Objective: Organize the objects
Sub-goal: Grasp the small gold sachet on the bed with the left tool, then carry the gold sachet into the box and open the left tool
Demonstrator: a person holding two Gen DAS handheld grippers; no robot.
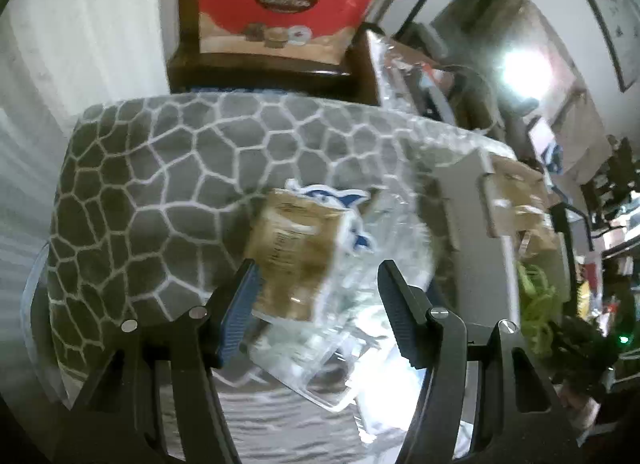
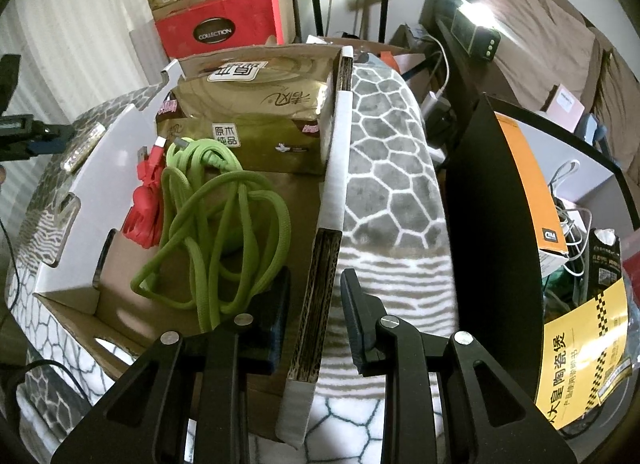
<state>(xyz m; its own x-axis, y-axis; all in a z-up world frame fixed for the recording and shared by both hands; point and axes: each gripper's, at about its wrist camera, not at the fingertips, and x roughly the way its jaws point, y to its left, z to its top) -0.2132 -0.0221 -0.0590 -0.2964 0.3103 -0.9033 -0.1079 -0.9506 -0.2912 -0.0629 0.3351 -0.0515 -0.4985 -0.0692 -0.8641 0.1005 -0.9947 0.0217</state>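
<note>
Your left gripper (image 1: 316, 284) is clamped on a clear plastic packet with a brown card insert and blue-and-white label (image 1: 298, 252). The jaws stand about half apart, the blue-padded finger against one edge of the packet and the black finger against the crinkled clear film on the other side. The picture is blurred, so I can't read the print on the packet. It hangs over the grey blanket with the white honeycomb pattern (image 1: 160, 168), with a red carton with a dark oval logo (image 1: 280, 4) beyond on a dark stand.

Your right gripper (image 2: 314, 300) is pinched on the white-taped corrugated side wall of the open cardboard box (image 2: 324, 264): one finger inside the box, the other outside over the blanket, jaws nearly together on the wall.

Inside the box, just past the inner finger: a coiled green braided cable (image 2: 224, 224), a bundled red cable (image 2: 146, 200) touching its far side, and gold tissue packs (image 2: 256, 120) against the far wall. The left gripper shows at the far edge of the right wrist view, beyond the box's opposite wall.
</note>
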